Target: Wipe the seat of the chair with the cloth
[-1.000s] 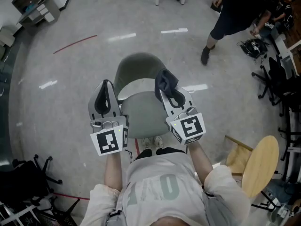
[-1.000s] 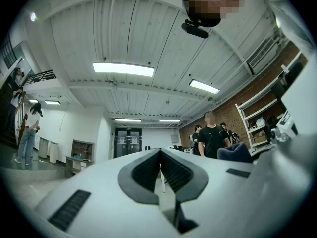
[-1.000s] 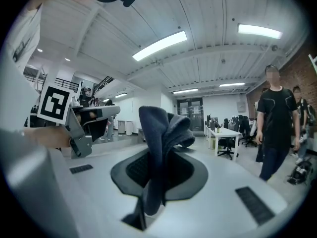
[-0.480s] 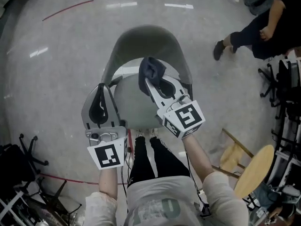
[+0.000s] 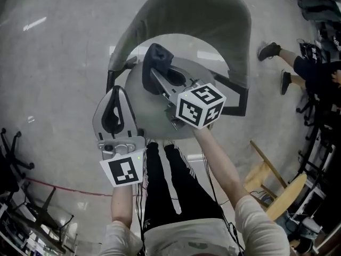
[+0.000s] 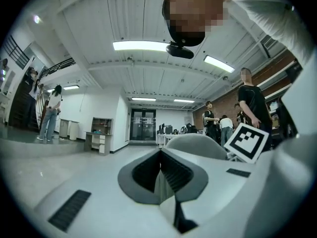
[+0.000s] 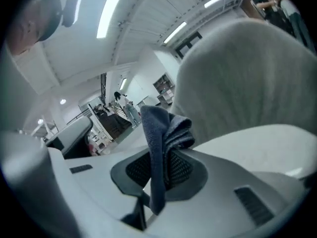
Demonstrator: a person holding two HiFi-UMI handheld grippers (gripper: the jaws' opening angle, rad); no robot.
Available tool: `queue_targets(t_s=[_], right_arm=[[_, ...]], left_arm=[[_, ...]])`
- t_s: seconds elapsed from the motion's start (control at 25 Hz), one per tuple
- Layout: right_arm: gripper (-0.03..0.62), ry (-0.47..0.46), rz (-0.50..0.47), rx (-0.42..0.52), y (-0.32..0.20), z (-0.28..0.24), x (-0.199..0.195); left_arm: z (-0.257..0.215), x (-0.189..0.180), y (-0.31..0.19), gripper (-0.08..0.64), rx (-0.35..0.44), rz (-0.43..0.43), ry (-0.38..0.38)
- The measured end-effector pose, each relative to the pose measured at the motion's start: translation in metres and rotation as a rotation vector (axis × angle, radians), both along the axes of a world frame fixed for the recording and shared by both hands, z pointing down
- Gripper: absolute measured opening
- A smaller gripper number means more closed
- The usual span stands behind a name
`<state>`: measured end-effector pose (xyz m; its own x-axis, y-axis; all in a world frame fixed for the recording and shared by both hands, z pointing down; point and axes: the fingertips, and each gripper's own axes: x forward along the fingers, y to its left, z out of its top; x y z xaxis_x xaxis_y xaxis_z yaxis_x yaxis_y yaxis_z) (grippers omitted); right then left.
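Observation:
A grey-green chair stands in front of me, its round seat [image 5: 138,84] below a curved backrest [image 5: 213,9]. My right gripper [image 5: 154,68] is shut on a dark blue cloth [image 5: 157,57] and reaches over the seat's left part, the cloth bunched at its tips. In the right gripper view the cloth [image 7: 161,143] hangs pinched between the jaws, with the backrest [image 7: 247,78] right behind it. My left gripper [image 5: 113,104] is shut and holds nothing, at the seat's left front edge. The left gripper view shows its jaws [image 6: 161,175] closed together.
The chair's dark armrest frame [image 5: 237,97] runs along its right side. A wooden stool [image 5: 282,196] stands at lower right. A person's legs and shoes [image 5: 279,63] are at the right edge. Black chair bases [image 5: 16,169] sit at lower left. My own legs [image 5: 170,180] are just below the seat.
My view has closed in on the chair. The right gripper with the cloth has swung forward and down over the seat. The left gripper stays beside the seat's left edge.

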<state>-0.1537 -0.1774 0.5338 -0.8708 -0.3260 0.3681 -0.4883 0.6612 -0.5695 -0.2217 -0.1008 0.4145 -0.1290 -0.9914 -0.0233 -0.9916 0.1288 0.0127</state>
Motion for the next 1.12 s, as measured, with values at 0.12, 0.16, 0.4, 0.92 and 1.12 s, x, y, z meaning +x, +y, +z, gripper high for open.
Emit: queue_targets(t_s=[0.12,0.16,0.4,0.92,1.12], right_arm=[[0.049,-0.009,-0.015,-0.108,0.005,0.040,-0.017],[0.049,-0.001,-0.020,-0.138,0.007,0.055,-0.023],[0.049,0.065,-0.064,-0.296,0.025,0.136,-0.067],[0.049,0.183,-0.077,-0.470,0.023,0.203,-0.078],[0.049,0.257,-0.079,-0.470,0.021,0.211,-0.073]], left_arm=[[0.031,-0.001,0.011,0.015,-0.040,-0.017,0.014],[0.041,-0.003,0.014,0.015,-0.051,-0.024,0.017],[0.084,-0.028,0.031,0.015,-0.100,-0.059,0.038],[0.094,-0.020,0.039,0.015,-0.119,-0.080,0.084],[0.101,-0.017,0.040,0.015,-0.143,-0.070,0.085]])
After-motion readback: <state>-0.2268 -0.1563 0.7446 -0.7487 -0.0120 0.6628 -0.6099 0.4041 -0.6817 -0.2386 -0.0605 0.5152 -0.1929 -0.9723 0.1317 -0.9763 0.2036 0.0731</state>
